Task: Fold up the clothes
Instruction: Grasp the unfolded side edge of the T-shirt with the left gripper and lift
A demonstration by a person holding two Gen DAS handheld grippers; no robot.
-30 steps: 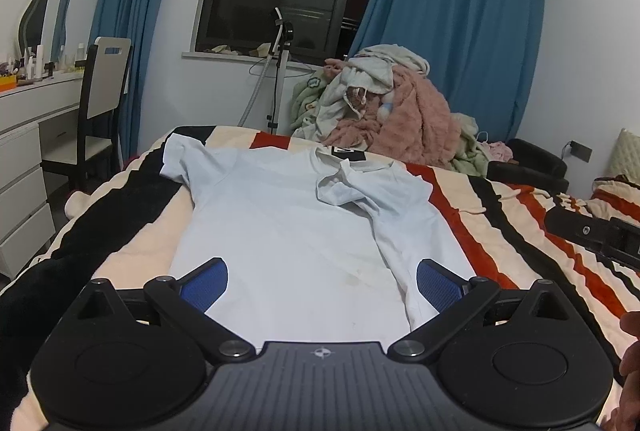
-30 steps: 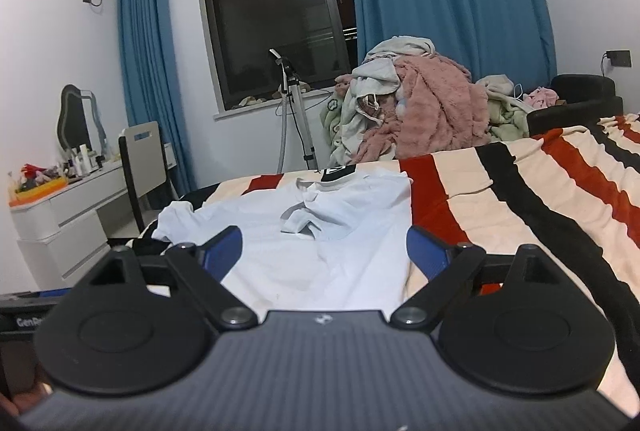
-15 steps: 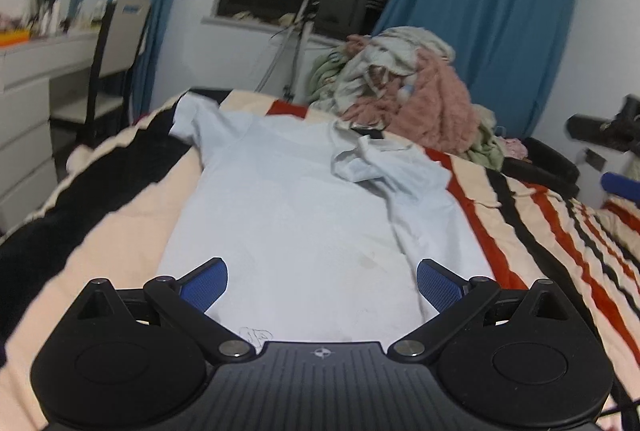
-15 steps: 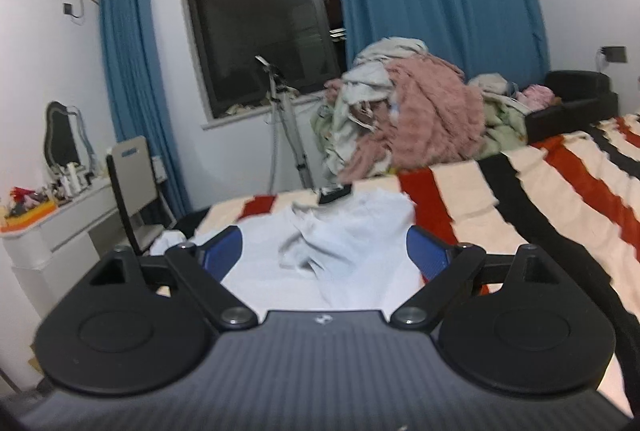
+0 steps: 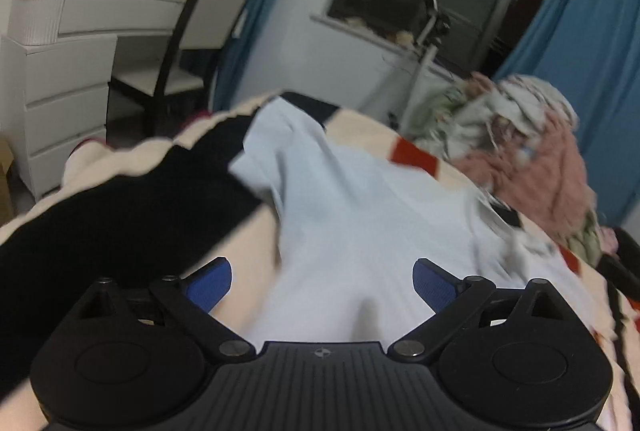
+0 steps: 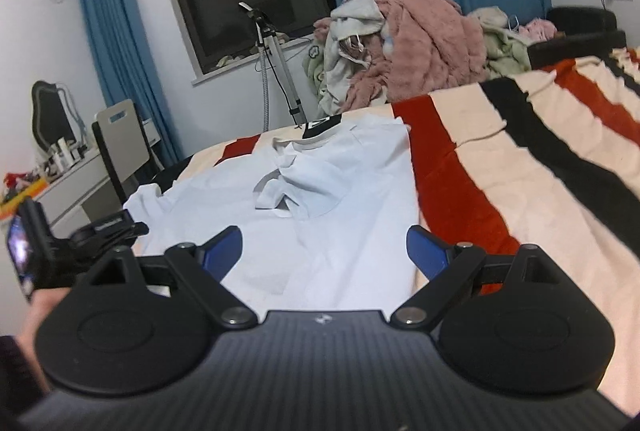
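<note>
A pale blue t-shirt (image 6: 320,215) lies spread on the striped bed, its right sleeve folded in over the chest (image 6: 288,187). In the left wrist view the same t-shirt (image 5: 360,223) shows blurred, with its left sleeve (image 5: 272,147) pointing to the bed's far left corner. My left gripper (image 5: 322,281) hovers open over the shirt's left edge, nothing between its blue pads. Low over the shirt's hem hangs my right gripper (image 6: 324,251), also open and holding nothing. The left gripper's body (image 6: 80,243) and a hand show at the left of the right wrist view.
The striped blanket (image 6: 520,171) in red, black and cream covers the bed. A heap of clothes (image 6: 404,47) sits at the bed's far end by the blue curtains. A white dresser (image 5: 60,79) and chair (image 5: 200,43) stand left of the bed, a tripod (image 6: 276,63) by the window.
My left gripper has swung to the left and sunk lower, rolling, so it now faces the shirt's left sleeve and the dresser. My right gripper has come a little lower and closer to the hem.
</note>
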